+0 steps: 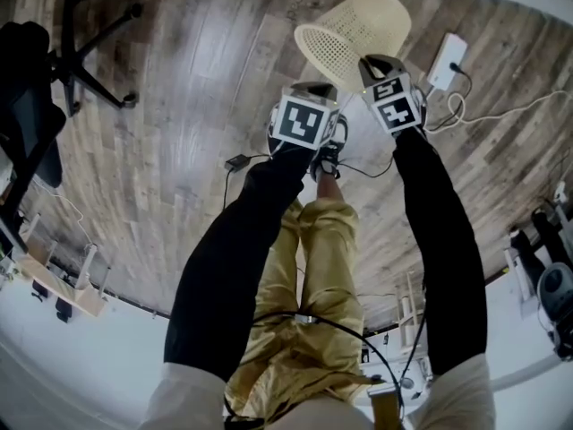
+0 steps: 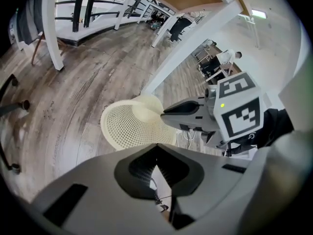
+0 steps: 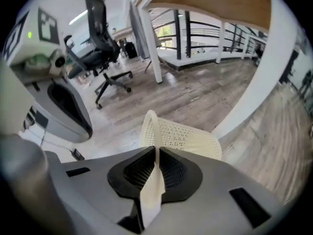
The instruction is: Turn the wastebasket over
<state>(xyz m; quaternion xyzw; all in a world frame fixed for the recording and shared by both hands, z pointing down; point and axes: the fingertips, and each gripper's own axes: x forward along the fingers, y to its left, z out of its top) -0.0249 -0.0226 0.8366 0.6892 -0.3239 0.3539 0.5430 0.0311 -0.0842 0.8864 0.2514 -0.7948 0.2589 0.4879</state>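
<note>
While the basket is held tipped by its rim, the scene runs left to right like this:

Chair: black, on its wheeled base at the far left, well apart from the work and out of the swing path.
Floor: bare wood planks, giving room to roll the basket over.
Left gripper: jaws closed tip to tip with nothing between them. It hangs just beside the basket's mouth, probably kept free to steady or push the wall once the turn starts.
Basket: cream, perforated plastic, leaning on its side with the open mouth facing the person and the base pointing away. Whether its far edge touches the floor cannot be made out.
Rim: a strip of it runs straight through the right jaws, since it is the only thin edge a narrow grip can take.
Right gripper: clamped on that rim at the near side of the mouth, so a twist of the wrist would act as the lever for the flip.
Power strip: white, with its cable looping just right of the basket. It is a snag risk if the basket swings that way.
Stage: the basket is gripped and tilted, but the turn looks only part done.
</note>
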